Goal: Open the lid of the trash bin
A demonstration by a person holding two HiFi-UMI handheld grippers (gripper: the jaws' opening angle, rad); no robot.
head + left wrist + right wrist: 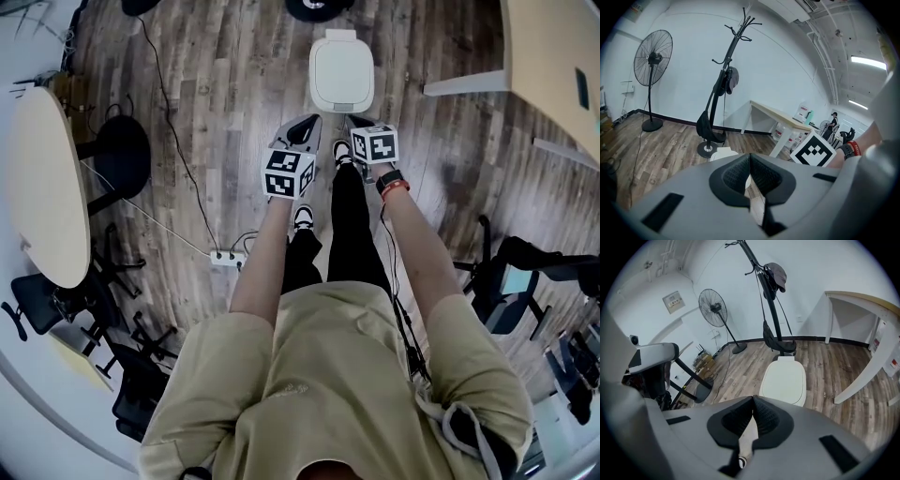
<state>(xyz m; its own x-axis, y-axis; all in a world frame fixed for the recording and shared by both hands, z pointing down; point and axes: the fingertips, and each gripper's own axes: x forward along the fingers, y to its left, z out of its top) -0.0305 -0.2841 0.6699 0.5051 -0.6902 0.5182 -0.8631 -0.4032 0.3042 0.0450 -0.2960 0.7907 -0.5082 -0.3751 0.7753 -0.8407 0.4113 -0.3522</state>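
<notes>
A white trash bin (pixel 341 70) stands on the wood floor just ahead of the person's feet, its lid down flat. In the right gripper view the trash bin (pixel 785 378) lies straight beyond the jaws, a little way off. Only a sliver of the trash bin (pixel 723 152) peeks over the jaws in the left gripper view. My left gripper (pixel 303 125) and right gripper (pixel 360 121) hover side by side short of the bin's near edge, touching nothing. The left gripper (pixel 750 157) and right gripper (pixel 753 399) are both shut, tips meeting, with nothing held.
A coat stand (pixel 776 310) with a bag rises right behind the bin, and a floor fan (pixel 715 310) stands further left. A round table (pixel 42 187) and chairs sit at left, a desk (pixel 553 56) at right. A power strip (pixel 228 257) with its cable lies on the floor.
</notes>
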